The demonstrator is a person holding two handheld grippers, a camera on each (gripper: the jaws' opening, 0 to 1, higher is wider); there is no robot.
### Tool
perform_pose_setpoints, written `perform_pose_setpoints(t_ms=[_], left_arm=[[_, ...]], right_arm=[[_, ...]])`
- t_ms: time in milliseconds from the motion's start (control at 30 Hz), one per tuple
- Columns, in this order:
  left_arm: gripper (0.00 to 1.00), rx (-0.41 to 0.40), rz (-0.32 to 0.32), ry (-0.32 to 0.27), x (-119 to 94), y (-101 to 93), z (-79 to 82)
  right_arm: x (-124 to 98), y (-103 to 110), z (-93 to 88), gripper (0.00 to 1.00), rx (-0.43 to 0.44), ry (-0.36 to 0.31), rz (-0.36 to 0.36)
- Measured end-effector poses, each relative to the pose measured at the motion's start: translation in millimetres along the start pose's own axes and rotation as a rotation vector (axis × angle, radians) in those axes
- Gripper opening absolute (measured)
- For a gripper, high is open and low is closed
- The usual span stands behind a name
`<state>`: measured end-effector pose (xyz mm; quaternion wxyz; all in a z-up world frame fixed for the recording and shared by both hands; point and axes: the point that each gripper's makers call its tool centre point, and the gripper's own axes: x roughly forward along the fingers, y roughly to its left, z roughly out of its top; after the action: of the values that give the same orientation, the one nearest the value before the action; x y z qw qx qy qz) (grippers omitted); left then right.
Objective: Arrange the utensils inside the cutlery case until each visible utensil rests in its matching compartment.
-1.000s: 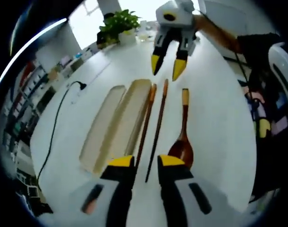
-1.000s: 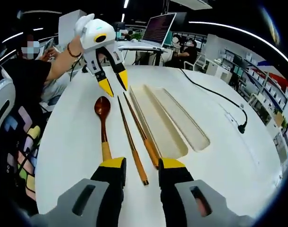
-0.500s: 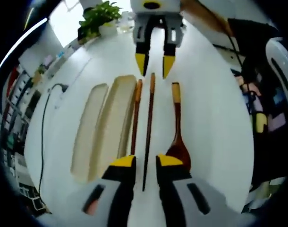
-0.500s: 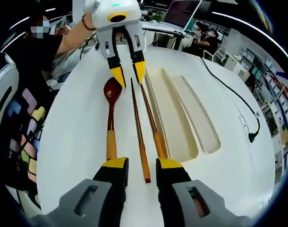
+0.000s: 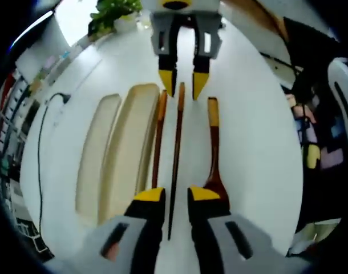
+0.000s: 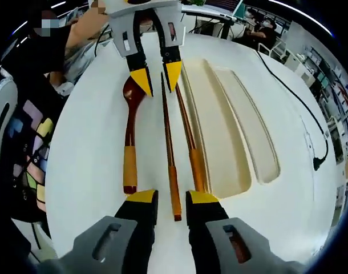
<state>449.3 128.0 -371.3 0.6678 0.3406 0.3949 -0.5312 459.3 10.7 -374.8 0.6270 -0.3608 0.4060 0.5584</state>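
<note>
In the right gripper view the right gripper (image 6: 165, 198) is hovering released over the near end of one chopstick (image 6: 169, 149), which is lying lengthwise toward the released left gripper (image 6: 158, 78), between one spoon (image 6: 130, 134) and a second chopstick (image 6: 190, 142) beside the tray-like cutlery case (image 6: 219, 137).
</note>
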Motion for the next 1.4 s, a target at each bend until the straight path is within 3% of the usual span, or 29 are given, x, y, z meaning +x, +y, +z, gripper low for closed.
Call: perform_pose_setpoints(t_ms=[100, 267, 333, 400, 467, 567, 633, 700, 800, 833, 900, 933, 1033, 1067, 1133, 1233, 1333, 1400], left_arm=[[0.14, 0.031, 0.027, 0.047, 4.5, 6.7, -6.4], [0.13, 0.006, -0.003, 0.046, 4.6, 5.7, 0.9], [0.13, 0.08, -0.023, 0.059, 3.9, 4.4, 1.7], [0.13, 0.039, -0.021, 0.077, 1.8, 5.5, 3.3], [0.13, 0.038, -0.025, 0.085, 6.7, -4.6, 2.7], [0.13, 0.07, -0.052, 0.085, 8.0, -1.9, 3.3], [0.12, 0.086, -0.061, 0.064, 9.4, -0.8, 6.3], [0.1, 0.15, -0.064, 0.021, 11.7, 0.1, 12.6], [0.05, 0.163, -0.061, -0.109, 20.4, -4.3, 31.6], [0.04, 0.088, -0.086, -0.1, 20.4, -8.6, 28.1], [0.04, 0.06, -0.112, -0.109, 23.6, -15.9, 30.3], [0.04, 0.056, -0.119, -0.112, 24.1, -17.3, 30.3], [0.04, 0.059, -0.122, -0.11, 29.1, -28.5, 32.5], [0.04, 0.098, -0.1, -0.093, 30.3, -30.4, 32.4], [0.04, 0.087, -0.073, -0.061, 34.5, -39.3, 35.0], [0.04, 0.067, -0.05, -0.031, 33.9, -36.6, 30.4], [0.04, 0.126, -0.044, -0.031, 31.5, -26.5, 28.6], [0.03, 0.042, -0.06, -0.036, 31.5, -29.0, 25.0]], right_arm=[[-3.0, 0.9, 1.4, 0.19, -0.031, 0.006, 0.001], [-3.3, 3.5, 1.4, 0.19, -0.033, 0.035, 0.003], [-3.2, 3.2, 1.0, 0.19, -0.034, 0.051, 0.005], [-3.5, -0.2, 1.4, 0.19, -0.043, 0.067, 0.01], [-2.2, 2.8, 0.0, 0.19, -0.036, 0.082, 0.011], [-1.8, 4.4, -1.6, 0.19, -0.039, 0.088, 0.011], [-2.3, 1.0, -1.6, 0.19, -0.043, 0.084, 0.011], [-1.3, 0.0, -1.5, 0.19, -0.053, 0.085, 0.012], [0.7, -7.0, -1.3, 0.12, 0.038, 0.09, -0.024], [0.7, -6.8, -1.8, 0.11, 0.042, 0.094, -0.023], [2.1, -6.7, -1.1, 0.07, -0.045, 0.074, -0.033], [4.2, -2.0, 0.2, 0.05, -0.051, 0.059, -0.014], [3.3, -6.2, 0.0, 0.05, -0.036, 0.057, -0.048], [3.7, -6.1, 0.5, 0.05, -0.045, 0.057, -0.051], [3.8, -6.2, 0.6, 0.04, -0.07, 0.055, -0.049], [3.3, -6.2, -0.1, 0.04, -0.073, 0.041, -0.047], [4.2, -3.3, -0.6, 0.04, -0.07, 0.018, -0.048], [4.4, -3.2, -0.3, 0.04, -0.069, 0.01, -0.047]])
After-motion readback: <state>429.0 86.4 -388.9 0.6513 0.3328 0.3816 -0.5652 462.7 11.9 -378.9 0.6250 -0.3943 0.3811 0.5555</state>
